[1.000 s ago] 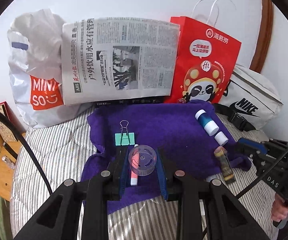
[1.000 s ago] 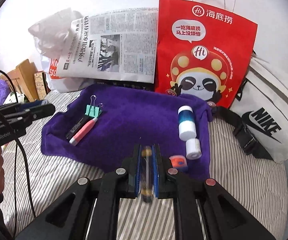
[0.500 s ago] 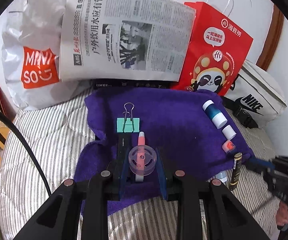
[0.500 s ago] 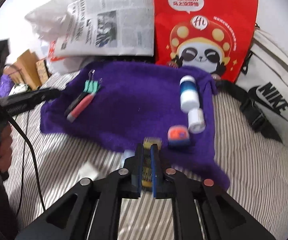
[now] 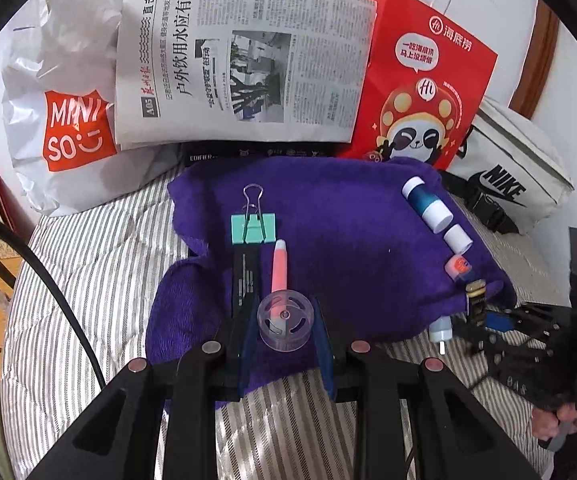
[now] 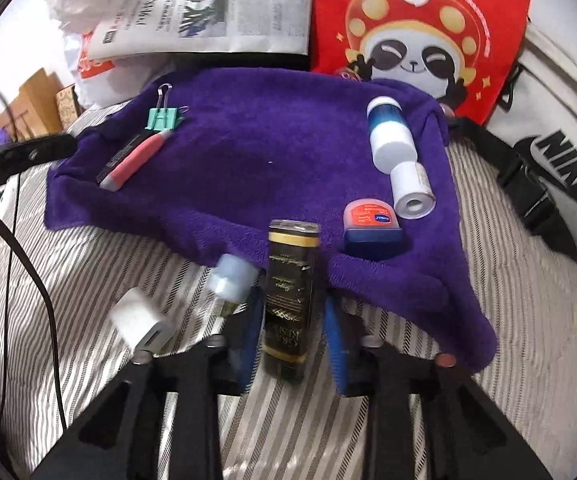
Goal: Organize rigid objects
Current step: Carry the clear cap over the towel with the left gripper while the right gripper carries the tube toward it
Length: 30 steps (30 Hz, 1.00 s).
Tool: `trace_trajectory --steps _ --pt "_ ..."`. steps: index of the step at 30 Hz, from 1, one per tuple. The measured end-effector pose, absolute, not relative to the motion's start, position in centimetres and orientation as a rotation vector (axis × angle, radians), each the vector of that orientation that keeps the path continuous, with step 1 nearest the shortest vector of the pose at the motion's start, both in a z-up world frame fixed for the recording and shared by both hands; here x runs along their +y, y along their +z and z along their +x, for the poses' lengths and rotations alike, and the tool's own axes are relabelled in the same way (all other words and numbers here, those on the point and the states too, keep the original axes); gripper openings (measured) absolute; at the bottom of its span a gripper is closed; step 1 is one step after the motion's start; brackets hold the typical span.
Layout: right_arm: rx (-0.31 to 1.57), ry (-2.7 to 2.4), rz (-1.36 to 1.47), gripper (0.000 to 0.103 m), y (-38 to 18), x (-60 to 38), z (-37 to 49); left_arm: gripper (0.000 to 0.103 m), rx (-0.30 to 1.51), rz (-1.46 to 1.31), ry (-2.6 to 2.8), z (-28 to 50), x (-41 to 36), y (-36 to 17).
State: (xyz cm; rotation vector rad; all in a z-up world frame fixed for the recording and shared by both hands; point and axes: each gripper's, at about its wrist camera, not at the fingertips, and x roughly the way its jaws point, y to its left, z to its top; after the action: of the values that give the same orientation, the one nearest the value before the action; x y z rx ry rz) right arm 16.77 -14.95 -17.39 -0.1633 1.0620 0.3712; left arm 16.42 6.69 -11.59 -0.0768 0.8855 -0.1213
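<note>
- The purple towel (image 5: 348,240) lies on the striped bed (image 5: 88,280), seemingly as the sorting mat: small things line up along its two sides.
- Left row: a green binder clip (image 5: 253,229), with a black tube (image 5: 244,276) and a pink pen (image 5: 279,267) lying side by side just in front of it, long things kept together.
- The left gripper (image 5: 284,332) pinches a clear round spool (image 5: 285,322) between its blue pads, held over the near end of the pen, probably to be added to that row.
- On the bedsheet just off the towel's near edge lie a white plug (image 6: 142,322) and a pale blue cap piece (image 6: 232,276), not yet sorted.
- The right gripper (image 6: 293,320) has just been spreading its jaws; the dark gold-lettered tube (image 6: 290,300) lies between them, its top on the towel's edge, apparently released.
- Right row, beyond it: an orange-lidded tin (image 6: 371,226), a small white roll (image 6: 411,192) and a blue-and-white bottle (image 6: 388,136), end to end.
</note>
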Motion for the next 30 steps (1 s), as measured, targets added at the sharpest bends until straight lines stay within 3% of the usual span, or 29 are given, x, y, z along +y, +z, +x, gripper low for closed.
trace_trajectory --steps 24,30 --pt "1.032 0.374 -0.057 0.02 -14.9 -17.6 14.7 0.026 0.911 -0.053 -0.158 14.6 5.2 -12.1" --pt "1.125 0.389 -0.121 0.02 -16.3 -16.7 14.2 0.026 0.923 -0.053 -0.151 14.2 5.3 -12.3"
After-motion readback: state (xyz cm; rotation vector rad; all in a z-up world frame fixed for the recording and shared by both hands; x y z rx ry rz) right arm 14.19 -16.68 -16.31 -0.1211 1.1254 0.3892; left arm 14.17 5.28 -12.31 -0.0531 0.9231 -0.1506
